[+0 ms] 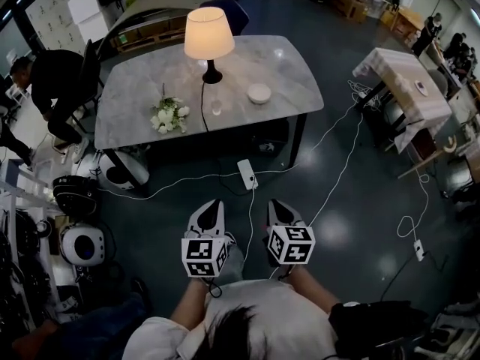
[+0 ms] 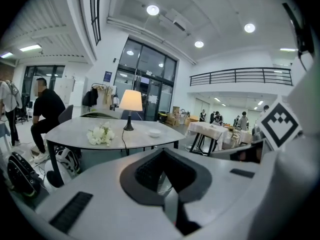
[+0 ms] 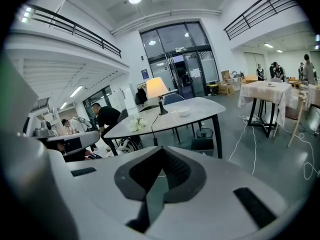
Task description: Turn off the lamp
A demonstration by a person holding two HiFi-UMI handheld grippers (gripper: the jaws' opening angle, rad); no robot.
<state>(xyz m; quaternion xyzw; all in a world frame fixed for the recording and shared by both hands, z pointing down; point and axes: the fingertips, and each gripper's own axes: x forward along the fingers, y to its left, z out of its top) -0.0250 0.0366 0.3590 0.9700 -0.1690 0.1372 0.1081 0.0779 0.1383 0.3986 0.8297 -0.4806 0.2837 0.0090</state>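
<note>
I log: lamp (image 1: 208, 36), lit, at counter's (image 1: 292, 73) far edge; left gripper (image 1: 212, 205) and right gripper (image 1: 277, 205), jaws pressed together, empty, well apart from counter.

White flowers (image 1: 169, 115) and a small white bowl (image 1: 259, 93) sit apart on the grey table (image 1: 127, 100).

- The round-cornered stone table (image 1: 135, 100) has a pale grey, faintly veined top and black legs.
- On the table, the shaded table lamp (image 1: 209, 34) glows cream above a black stem and base.
- Also on the table, the bunch of flowers (image 1: 169, 115) is white with green leaves, and the small bowl (image 1: 259, 93) is white.
- In front of the table, the left gripper (image 1: 212, 205) and right gripper (image 1: 277, 205) are white with dark pads. Their cubes carry black-and-white square markers.
</note>
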